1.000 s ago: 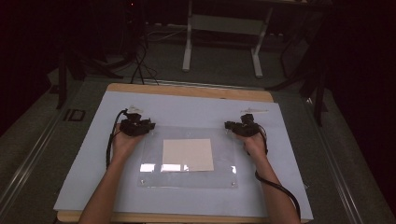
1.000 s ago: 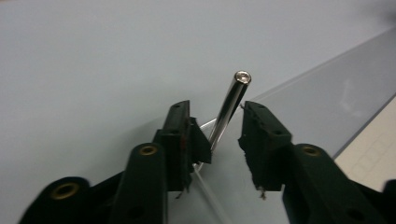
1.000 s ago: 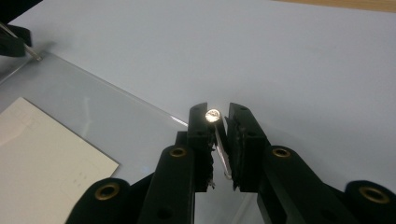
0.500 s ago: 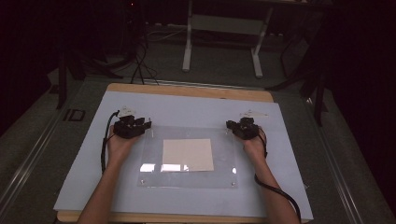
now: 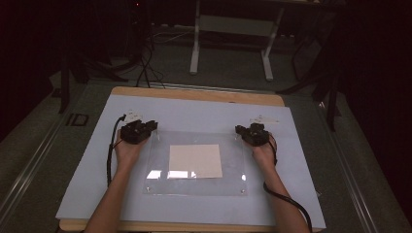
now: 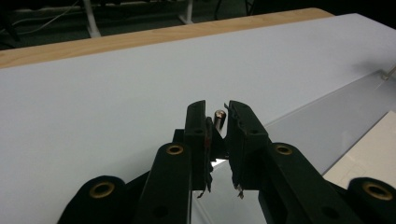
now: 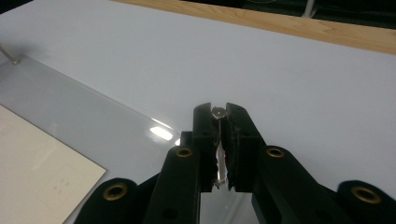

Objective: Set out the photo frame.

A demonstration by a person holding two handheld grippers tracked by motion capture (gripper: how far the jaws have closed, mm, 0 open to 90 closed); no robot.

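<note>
A clear acrylic plate (image 5: 194,187) lies on a white sheet (image 5: 194,114), with a beige paper (image 5: 195,160) under its middle. Small metal pins stand at its corners. My left gripper (image 5: 151,127) is at the far left corner. Its jaws (image 6: 218,112) have just been closing and stand narrowly apart around that corner's pin (image 6: 219,117), with a thin gap still beside it. My right gripper (image 5: 239,130) is at the far right corner, shut on the pin (image 7: 217,111) there. A hand holds each gripper, with both forearms lying along the plate's sides.
The sheet covers a wooden table (image 5: 194,94) whose far edge shows beyond it. The other far pin (image 6: 387,74) shows at the right of the left gripper view. Cables trail from both grippers. A metal stand (image 5: 231,43) is on the dark floor behind.
Both hands stay at the plate's far corners. The left gripper has shifted very slightly to the left; the plate and paper have not moved.
</note>
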